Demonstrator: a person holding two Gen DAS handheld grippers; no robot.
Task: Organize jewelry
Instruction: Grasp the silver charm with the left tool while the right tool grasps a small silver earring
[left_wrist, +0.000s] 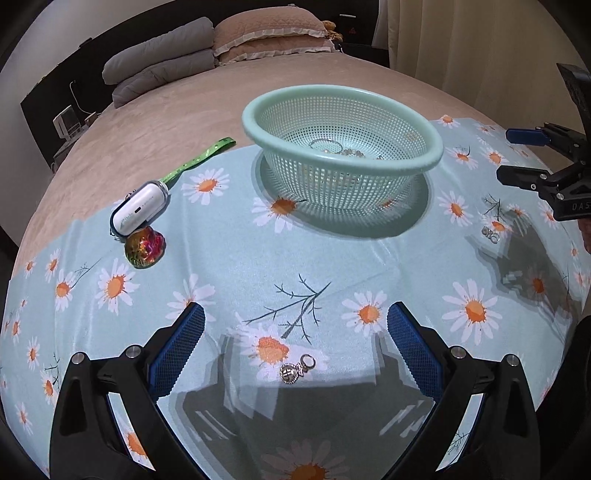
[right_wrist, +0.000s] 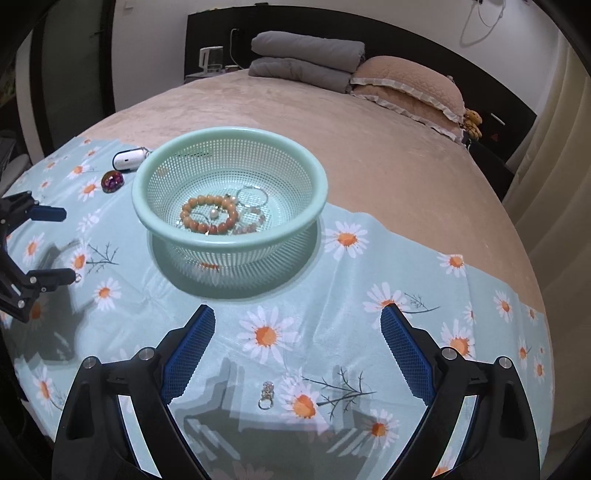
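Note:
A mint green mesh basket (left_wrist: 343, 122) (right_wrist: 229, 236) stands on a daisy-print cloth (left_wrist: 236, 266) on the bed. It holds an orange bead bracelet (right_wrist: 208, 214), a silver bangle (right_wrist: 252, 195) and a pink bead bracelet (right_wrist: 251, 225). My left gripper (left_wrist: 295, 325) is open above a silver ring with a round charm (left_wrist: 296, 369) lying on the cloth. My right gripper (right_wrist: 297, 328) is open above another silver ring (right_wrist: 266, 396); this ring also shows in the left wrist view (left_wrist: 490, 234). Each gripper shows in the other's view, open: the right (left_wrist: 521, 155) and the left (right_wrist: 62, 243).
A white earbud case (left_wrist: 138, 212) (right_wrist: 128, 159) with a green strap (left_wrist: 199, 158) and an iridescent ball (left_wrist: 144, 246) (right_wrist: 112, 181) lie left of the basket. Grey folded blankets (right_wrist: 306, 59) and a pink pillow (right_wrist: 410, 85) sit at the head of the bed.

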